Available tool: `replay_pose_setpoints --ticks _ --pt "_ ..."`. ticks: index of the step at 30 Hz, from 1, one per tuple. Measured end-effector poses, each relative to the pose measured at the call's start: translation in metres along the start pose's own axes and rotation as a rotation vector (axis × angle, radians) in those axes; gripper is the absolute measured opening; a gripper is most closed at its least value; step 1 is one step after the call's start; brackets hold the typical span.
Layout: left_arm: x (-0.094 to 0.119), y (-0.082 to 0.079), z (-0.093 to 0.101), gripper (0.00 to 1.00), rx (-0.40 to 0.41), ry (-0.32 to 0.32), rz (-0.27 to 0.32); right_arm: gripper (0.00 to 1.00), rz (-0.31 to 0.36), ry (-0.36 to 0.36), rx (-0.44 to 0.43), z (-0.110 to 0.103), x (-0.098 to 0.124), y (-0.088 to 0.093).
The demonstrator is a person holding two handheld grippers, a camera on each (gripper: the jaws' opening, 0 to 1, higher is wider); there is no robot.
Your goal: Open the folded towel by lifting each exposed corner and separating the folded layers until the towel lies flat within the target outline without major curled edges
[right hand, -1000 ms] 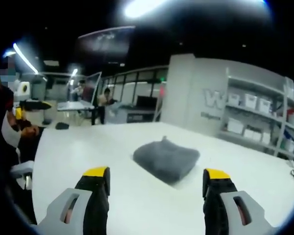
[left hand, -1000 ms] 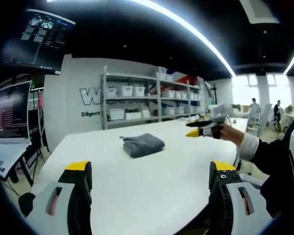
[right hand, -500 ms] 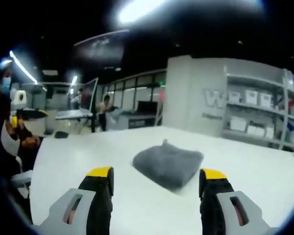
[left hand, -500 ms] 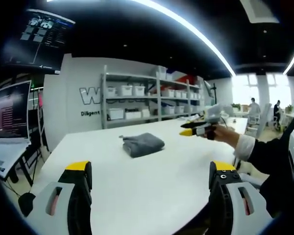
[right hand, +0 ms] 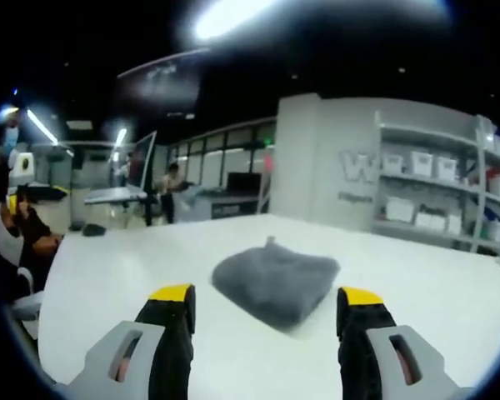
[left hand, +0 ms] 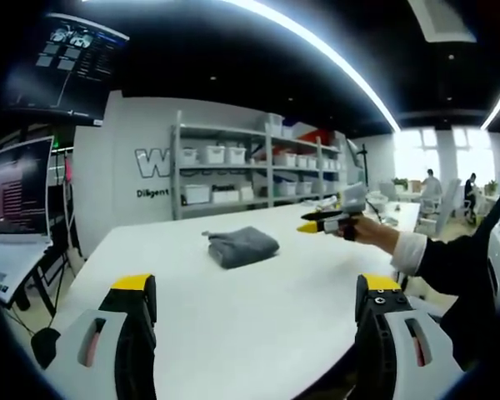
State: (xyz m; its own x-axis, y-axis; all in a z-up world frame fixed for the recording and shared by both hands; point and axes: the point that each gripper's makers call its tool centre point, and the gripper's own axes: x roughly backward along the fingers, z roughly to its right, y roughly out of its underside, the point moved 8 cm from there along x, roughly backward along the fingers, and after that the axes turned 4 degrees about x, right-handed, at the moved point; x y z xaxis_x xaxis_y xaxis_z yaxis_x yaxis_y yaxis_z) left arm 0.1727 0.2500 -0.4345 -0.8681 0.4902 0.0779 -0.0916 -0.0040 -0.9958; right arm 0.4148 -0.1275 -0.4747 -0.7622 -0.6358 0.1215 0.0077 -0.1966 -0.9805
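Note:
A folded grey towel (left hand: 242,247) lies on the white table (left hand: 233,317), past the middle in the left gripper view. My left gripper (left hand: 254,287) is open, well short of the towel, with nothing between its jaws. Coming in from the right, the right gripper (left hand: 311,227) hovers over the table just right of the towel, held by a hand in a dark sleeve. In the right gripper view the towel (right hand: 275,279) sits close ahead, framed by the open jaws of my right gripper (right hand: 267,296), which hold nothing.
Shelving (left hand: 250,171) with white bins stands against the back wall. A monitor (left hand: 17,187) sits at the left on a side desk. People stand at far desks (right hand: 117,196). Bare table surface (right hand: 117,267) surrounds the towel.
The right gripper has moved left toward the towel; in its own view the towel has grown larger and closer. The left gripper has stayed still.

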Motion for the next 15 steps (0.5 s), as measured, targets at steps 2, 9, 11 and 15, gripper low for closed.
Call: replay_pose_setpoints --ticks 2,9,11,15 --pt "-0.001 0.0 -0.001 0.98 0.004 0.0 -0.002 0.68 -0.009 0.012 0.023 0.007 -0.005 0.001" --pt "0.003 -0.002 -0.002 0.98 0.0 -0.009 -0.002 0.68 -0.005 0.037 0.039 0.012 -0.013 0.004" --pt "0.003 -0.002 -0.003 0.98 0.002 -0.014 -0.001 0.68 0.001 0.037 0.036 0.012 -0.016 0.004" --pt "0.002 0.0 -0.004 0.98 -0.003 -0.024 -0.011 0.68 0.002 0.037 0.041 0.012 -0.021 0.003"
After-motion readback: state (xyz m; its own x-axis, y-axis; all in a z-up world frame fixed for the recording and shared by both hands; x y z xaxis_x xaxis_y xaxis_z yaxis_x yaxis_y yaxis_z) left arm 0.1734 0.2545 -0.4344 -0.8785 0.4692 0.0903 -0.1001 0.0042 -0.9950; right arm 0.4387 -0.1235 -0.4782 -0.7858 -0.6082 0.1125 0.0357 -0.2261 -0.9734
